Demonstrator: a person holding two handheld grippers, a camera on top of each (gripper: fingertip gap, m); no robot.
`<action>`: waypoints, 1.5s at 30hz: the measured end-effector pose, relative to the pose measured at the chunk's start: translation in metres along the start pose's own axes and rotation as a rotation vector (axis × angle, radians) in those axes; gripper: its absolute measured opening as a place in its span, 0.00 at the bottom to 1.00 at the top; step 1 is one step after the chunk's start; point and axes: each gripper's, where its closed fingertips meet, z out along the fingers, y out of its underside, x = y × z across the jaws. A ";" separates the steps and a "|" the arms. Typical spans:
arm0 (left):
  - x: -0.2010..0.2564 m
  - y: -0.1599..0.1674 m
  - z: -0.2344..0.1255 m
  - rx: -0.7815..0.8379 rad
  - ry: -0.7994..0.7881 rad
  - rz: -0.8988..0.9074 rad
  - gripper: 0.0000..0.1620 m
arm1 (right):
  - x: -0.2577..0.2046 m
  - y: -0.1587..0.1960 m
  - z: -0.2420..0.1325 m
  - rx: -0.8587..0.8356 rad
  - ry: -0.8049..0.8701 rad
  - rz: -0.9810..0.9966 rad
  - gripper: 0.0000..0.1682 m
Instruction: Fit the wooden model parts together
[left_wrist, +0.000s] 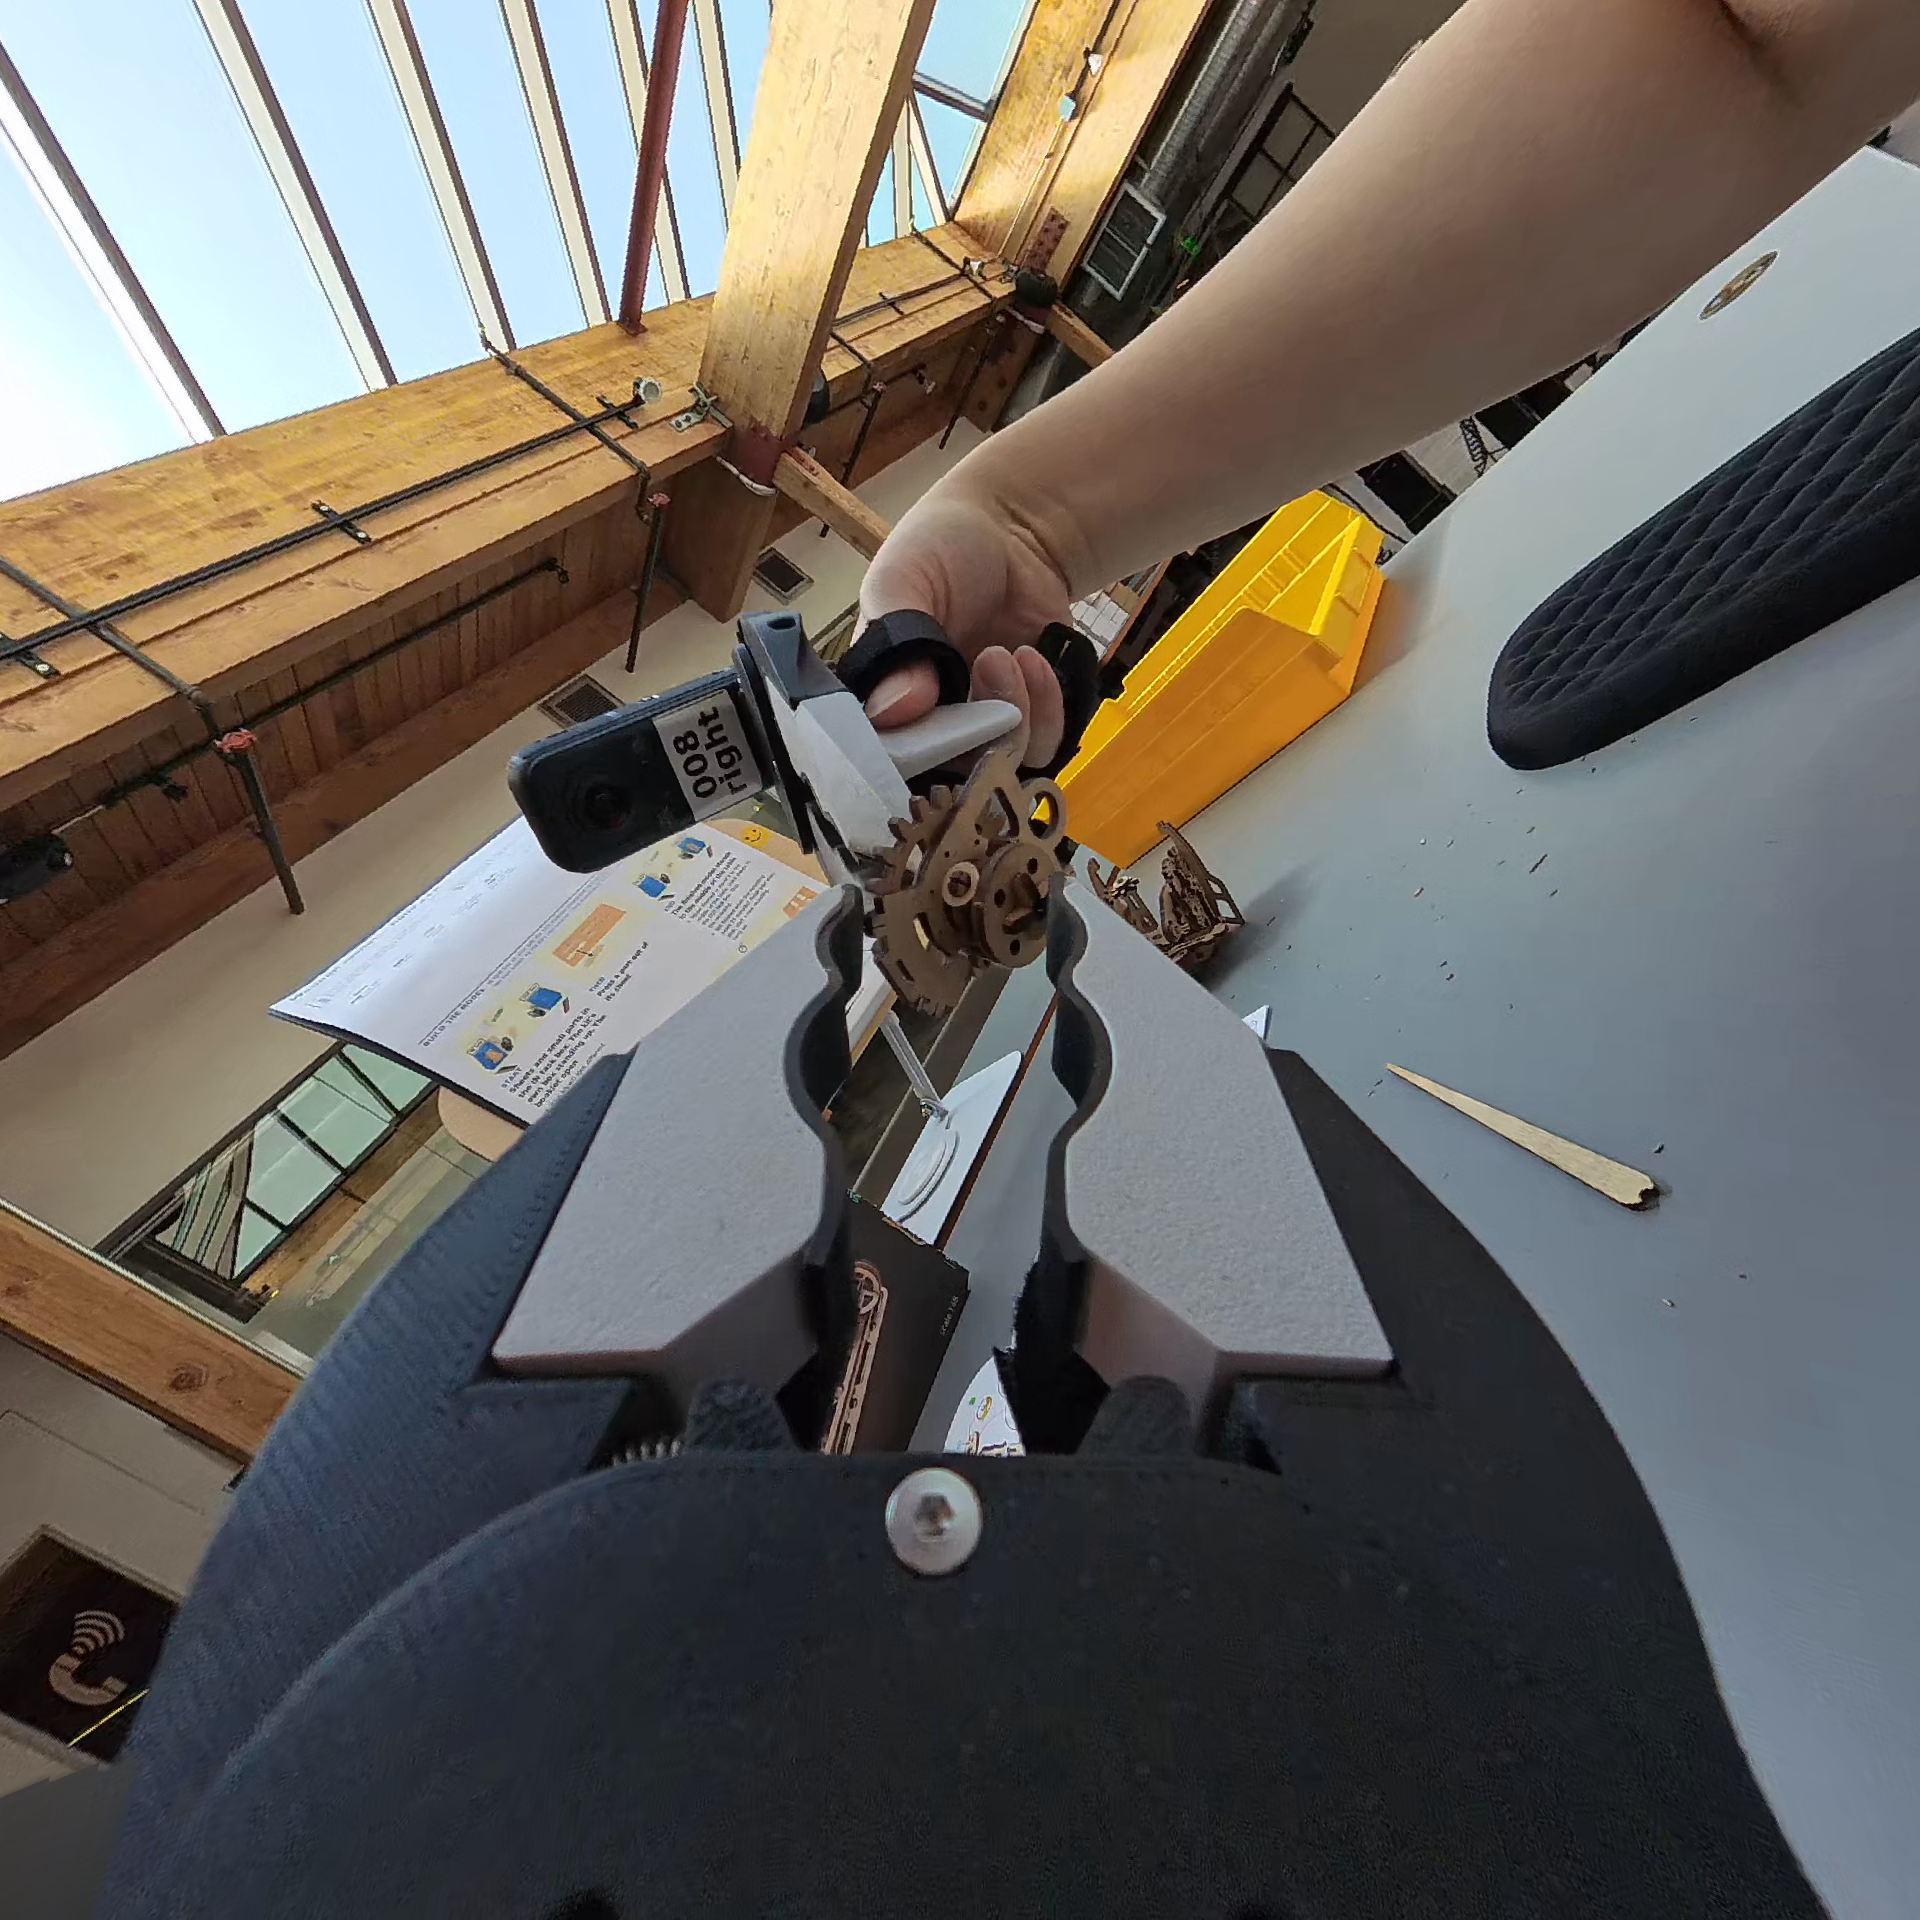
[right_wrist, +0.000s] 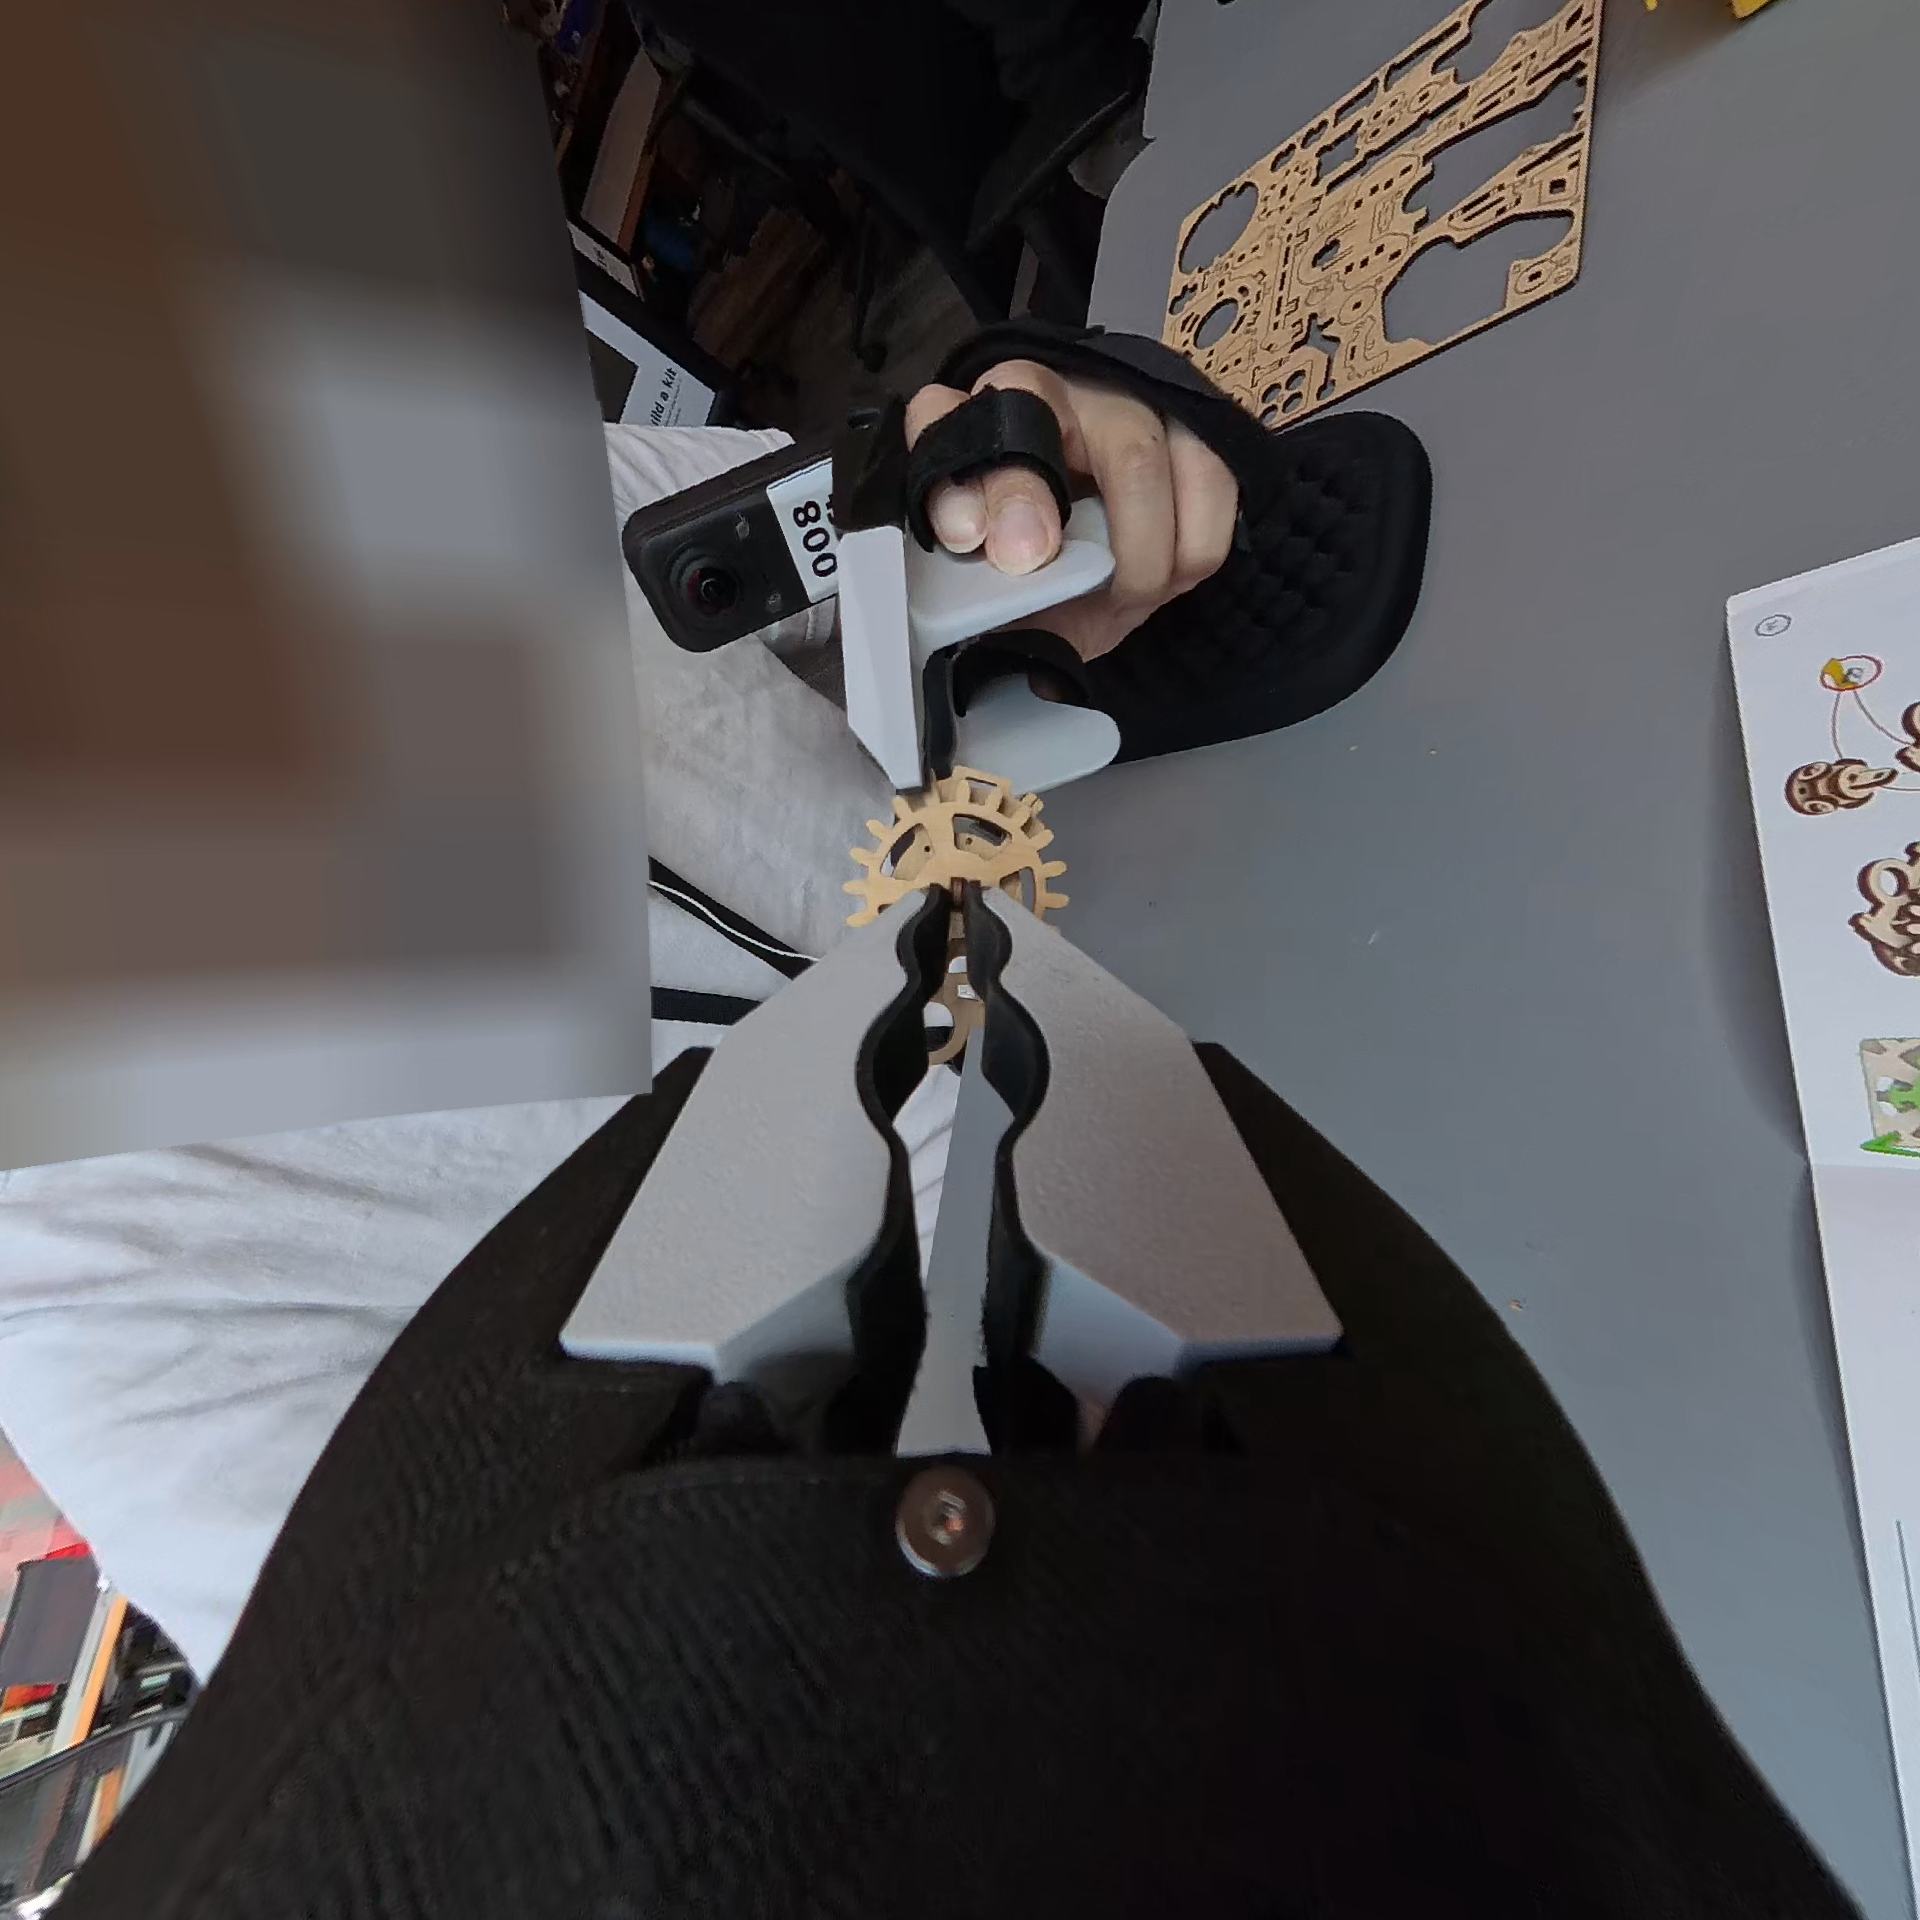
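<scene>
A wooden gear assembly (left_wrist: 987, 862), several toothed wheels on a small axle, hangs in the air above the grey table (left_wrist: 1558, 883). My right gripper (right_wrist: 961, 894) is shut on a flat wooden plate of the assembly (right_wrist: 935, 842). In the left wrist view it (left_wrist: 878, 857) comes in from the far side. My left gripper (left_wrist: 956, 904) is open about the assembly's width, its tips on either side of the near edge. In the right wrist view it (right_wrist: 925, 781) meets the gear's top. I cannot tell whether it touches.
On the table lie a black padded rest (left_wrist: 1714, 582), a yellow bin (left_wrist: 1247, 665), a second small wooden model (left_wrist: 1174, 904), a wooden sliver (left_wrist: 1527, 1138) and a punched plywood sheet (right_wrist: 1382, 197). Instruction sheets (right_wrist: 1839, 883) lie at the right. A person's white clothing (right_wrist: 260, 1299) is to the left. Both grippers' tips are close together, under 4 cm apart.
</scene>
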 end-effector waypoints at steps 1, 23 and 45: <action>-0.001 0.001 0.000 -0.001 -0.003 -0.004 0.20 | 0.000 -0.001 -0.001 0.002 0.014 -0.027 0.01; 0.076 0.077 -0.014 -0.279 0.668 -0.723 0.24 | 0.110 0.079 0.038 -0.360 0.638 -0.561 0.01; 0.112 0.097 -0.015 -0.444 0.778 -0.721 0.24 | 0.118 0.088 0.053 -0.522 0.633 -0.666 0.05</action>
